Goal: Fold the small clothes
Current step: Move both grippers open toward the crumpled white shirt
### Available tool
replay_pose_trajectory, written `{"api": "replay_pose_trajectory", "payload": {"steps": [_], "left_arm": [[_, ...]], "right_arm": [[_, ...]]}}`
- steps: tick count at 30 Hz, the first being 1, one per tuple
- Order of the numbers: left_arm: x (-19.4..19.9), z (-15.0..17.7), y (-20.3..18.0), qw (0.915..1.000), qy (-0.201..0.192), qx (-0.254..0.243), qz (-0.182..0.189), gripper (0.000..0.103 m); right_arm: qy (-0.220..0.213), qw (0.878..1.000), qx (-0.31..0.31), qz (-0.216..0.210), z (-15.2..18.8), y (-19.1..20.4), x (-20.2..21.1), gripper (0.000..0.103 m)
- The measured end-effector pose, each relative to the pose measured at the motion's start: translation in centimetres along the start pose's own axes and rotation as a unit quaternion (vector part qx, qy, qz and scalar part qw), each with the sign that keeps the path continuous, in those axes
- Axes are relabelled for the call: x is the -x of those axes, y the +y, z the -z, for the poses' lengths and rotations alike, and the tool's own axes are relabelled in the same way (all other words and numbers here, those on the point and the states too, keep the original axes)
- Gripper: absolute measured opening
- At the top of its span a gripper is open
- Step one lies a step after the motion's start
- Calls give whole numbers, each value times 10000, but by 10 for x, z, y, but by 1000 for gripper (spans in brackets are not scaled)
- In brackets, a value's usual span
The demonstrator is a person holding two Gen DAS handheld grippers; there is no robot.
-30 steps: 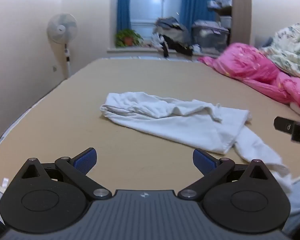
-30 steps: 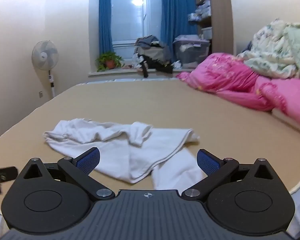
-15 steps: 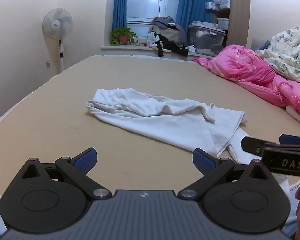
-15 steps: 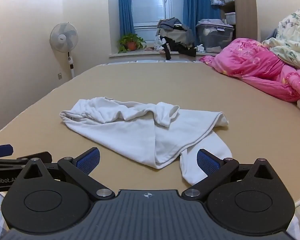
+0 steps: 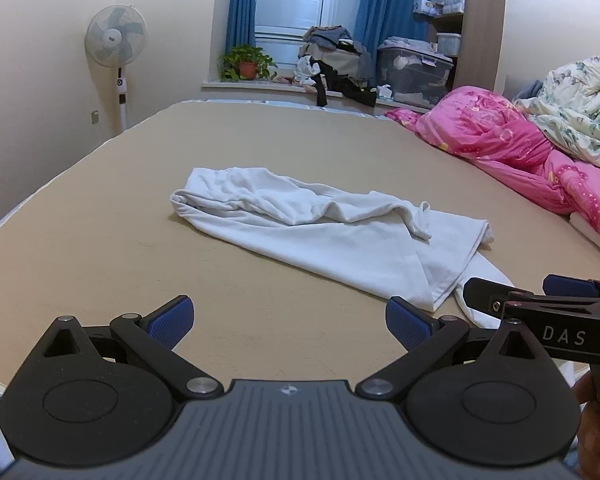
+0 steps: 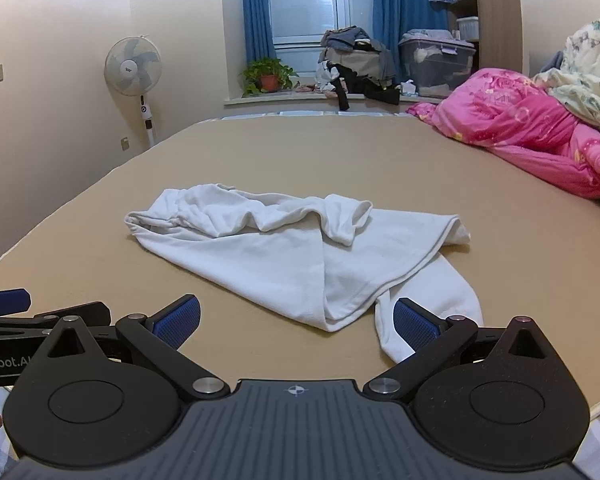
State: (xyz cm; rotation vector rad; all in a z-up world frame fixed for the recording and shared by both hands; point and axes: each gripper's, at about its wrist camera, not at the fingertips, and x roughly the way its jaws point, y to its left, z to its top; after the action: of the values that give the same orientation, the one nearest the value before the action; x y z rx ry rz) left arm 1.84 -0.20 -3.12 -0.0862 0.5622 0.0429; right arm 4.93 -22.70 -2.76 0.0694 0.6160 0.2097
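Note:
A crumpled white garment lies on the tan bed surface, stretched from far left to near right; it also shows in the right wrist view. My left gripper is open and empty, just short of the garment's near edge. My right gripper is open and empty, its right blue pad over the garment's near sleeve. The right gripper shows at the right edge of the left wrist view, and the left gripper at the left edge of the right wrist view.
A pink quilt and a floral blanket lie along the bed's right side. A standing fan, a potted plant, piled clothes and a storage box stand beyond the far edge by the window.
Both grippers have moved closer to each other and towards the garment's near edge. Each has come into the other's view. The garment has not moved.

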Motion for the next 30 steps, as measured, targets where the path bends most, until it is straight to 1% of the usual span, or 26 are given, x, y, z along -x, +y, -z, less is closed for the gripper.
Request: {"api": "replay_pose_trajectory", "payload": {"steps": [9,13,30], "left_arm": [[-1,0,-2,10000,51,4,-34,102],[-2,1,-3,10000,59,-15,-42,102],[-6,1,-3,9999,128,-23,-49,102]], "right_arm": [[-11,10000,35,22,1,-1,0,101],[-31,9999,102,25,2,2,2,98],[-43,9998,187,81,2,6,2,97]]}}
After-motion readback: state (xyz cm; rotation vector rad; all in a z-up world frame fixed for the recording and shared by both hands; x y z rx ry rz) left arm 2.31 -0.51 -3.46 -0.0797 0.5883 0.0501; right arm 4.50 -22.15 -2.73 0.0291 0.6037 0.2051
